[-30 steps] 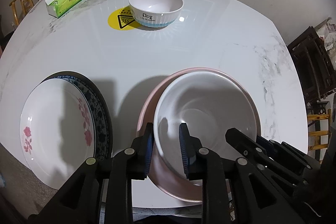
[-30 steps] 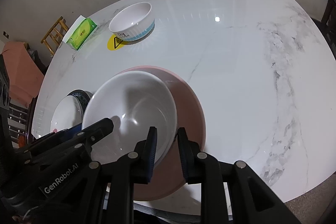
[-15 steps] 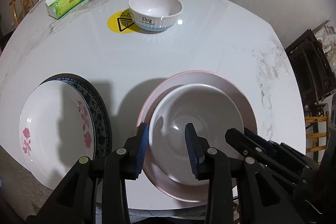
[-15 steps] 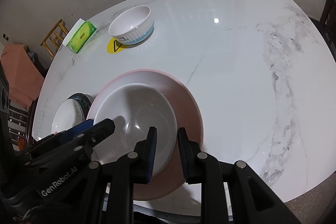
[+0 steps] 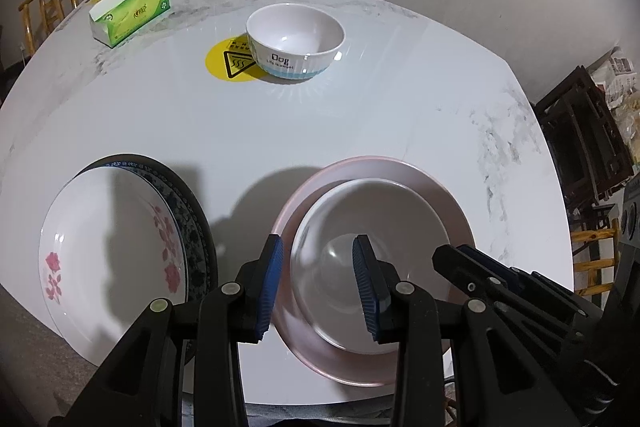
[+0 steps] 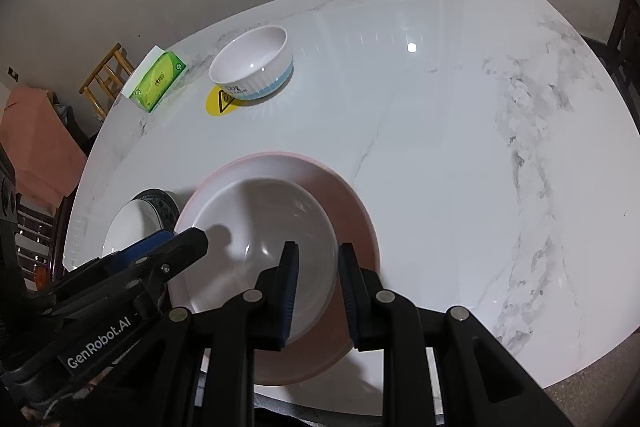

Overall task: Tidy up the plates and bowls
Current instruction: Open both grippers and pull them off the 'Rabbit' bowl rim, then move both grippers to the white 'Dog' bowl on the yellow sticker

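In the left wrist view, I see my left hand-held gripper [image 5: 318, 281] with its two blue pads wide apart. The near-left rim of the plain white bowl [image 5: 372, 247] is between the pads, but they do not press on it; the gripper has hold of nothing. This white bowl sits inside the wide pink shallow bowl [image 5: 400, 169], which rests on the white marble bench [image 5: 360, 115] near its front edge. To the left, a white plate with pink flowers [image 5: 112, 251] lies on top of a dark blue patterned plate [image 5: 192, 215]. Far on the bench a white ribbed bowl with a blue band [image 5: 295, 43] stands partly over a round yellow warning sticker [image 5: 226, 65]. A green tissue box [image 5: 130, 9] is behind it at the left. My right hand-held gripper [image 5: 480, 263] enters from the lower right.

In the right wrist view, the right hand-held gripper [image 6: 318, 279] has its pads a little apart, one on each side of the right rim of the plain white bowl [image 6: 256, 227]. I see a gap on both sides of the rim, so it grips nothing. The pink shallow bowl [image 6: 352, 203] is under the white one. The left hand-held gripper [image 6: 176, 245] reaches over the left rim of the white bowl. The ribbed bowl [image 6: 252, 65] and the tissue box [image 6: 158, 79] stand far at the back left.
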`<action>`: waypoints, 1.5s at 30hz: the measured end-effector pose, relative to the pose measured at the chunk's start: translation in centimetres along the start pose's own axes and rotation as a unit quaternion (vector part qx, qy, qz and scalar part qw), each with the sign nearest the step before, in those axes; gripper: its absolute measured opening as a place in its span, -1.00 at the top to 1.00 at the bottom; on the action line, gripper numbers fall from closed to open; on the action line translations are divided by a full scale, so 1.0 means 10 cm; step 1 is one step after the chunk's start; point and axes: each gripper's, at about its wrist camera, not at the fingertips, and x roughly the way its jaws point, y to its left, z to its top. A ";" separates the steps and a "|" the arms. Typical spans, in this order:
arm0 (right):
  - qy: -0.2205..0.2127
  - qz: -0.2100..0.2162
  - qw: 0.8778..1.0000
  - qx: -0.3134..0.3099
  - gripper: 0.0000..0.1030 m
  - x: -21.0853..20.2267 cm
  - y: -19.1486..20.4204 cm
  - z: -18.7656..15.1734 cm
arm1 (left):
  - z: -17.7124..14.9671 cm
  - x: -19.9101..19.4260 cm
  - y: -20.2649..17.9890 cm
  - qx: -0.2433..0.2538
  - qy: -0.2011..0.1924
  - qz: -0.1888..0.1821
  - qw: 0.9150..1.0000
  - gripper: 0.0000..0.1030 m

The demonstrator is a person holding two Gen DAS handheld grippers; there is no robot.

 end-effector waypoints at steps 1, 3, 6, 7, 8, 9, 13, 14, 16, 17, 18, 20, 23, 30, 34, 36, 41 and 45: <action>-0.003 -0.003 1.000 -0.002 0.56 -0.01 0.00 0.00 | 0.00 -0.01 0.00 -0.001 -0.001 -0.001 1.000 0.37; -0.009 -0.010 1.000 -0.009 0.56 -0.04 0.02 0.01 | 0.00 -0.03 0.01 -0.001 -0.006 -0.002 1.000 0.35; -0.015 -0.014 1.000 -0.014 0.56 -0.07 0.03 0.01 | 0.01 -0.06 0.02 -0.002 -0.012 -0.003 1.000 0.33; -0.018 -0.016 1.000 -0.017 0.56 -0.08 0.04 0.01 | 0.01 -0.07 0.02 -0.002 -0.014 -0.004 1.000 0.33; -0.021 -0.020 0.999 -0.021 0.56 -0.09 0.05 0.00 | 0.01 -0.07 0.02 -0.001 -0.014 -0.005 1.000 0.33; -0.024 -0.022 0.999 -0.024 0.56 -0.10 0.05 0.01 | 0.01 -0.08 0.02 -0.001 -0.016 -0.004 1.000 0.32; -0.034 -0.029 0.998 -0.037 0.56 -0.13 0.09 0.01 | 0.00 -0.11 0.04 0.001 -0.025 -0.002 1.000 0.28; -0.037 -0.033 0.998 -0.042 0.56 -0.14 0.10 0.01 | 0.00 -0.11 0.03 0.001 -0.026 -0.002 1.000 0.28; -0.041 -0.029 0.998 -0.048 0.56 -0.15 0.11 0.02 | 0.00 -0.13 0.04 0.000 -0.030 -0.003 1.000 0.26; -0.043 -0.026 0.997 -0.050 0.56 -0.16 0.12 0.02 | 0.00 -0.13 0.05 0.000 -0.033 -0.003 0.999 0.24; -0.044 -0.025 0.997 -0.051 0.56 -0.16 0.12 0.02 | 0.00 -0.14 0.05 0.000 -0.036 -0.001 0.999 0.20; -0.044 -0.026 0.997 -0.053 0.56 -0.15 0.12 0.04 | 0.01 -0.15 0.06 0.001 -0.041 0.004 0.999 0.18; -0.046 -0.027 0.997 -0.056 0.56 -0.15 0.13 0.06 | 0.02 -0.15 0.10 -0.002 -0.042 0.006 0.999 0.18; -0.047 -0.032 0.996 -0.064 0.53 -0.15 0.16 0.11 | 0.08 -0.14 0.19 -0.008 -0.043 0.017 0.999 0.17; -0.048 -0.033 0.996 -0.071 0.53 -0.14 0.19 0.16 | 0.13 -0.12 0.26 -0.012 -0.044 0.025 0.999 0.17; -0.047 -0.035 0.995 -0.075 0.53 -0.12 0.20 0.18 | 0.15 -0.10 0.30 -0.015 -0.043 0.030 0.999 0.17; -0.042 -0.044 0.995 -0.084 0.53 -0.07 0.22 0.25 | 0.21 -0.06 0.38 -0.018 -0.039 0.041 0.998 0.17; -0.043 -0.050 0.994 -0.090 0.53 -0.04 0.22 0.34 | 0.29 -0.03 0.43 -0.020 -0.039 0.050 0.998 0.17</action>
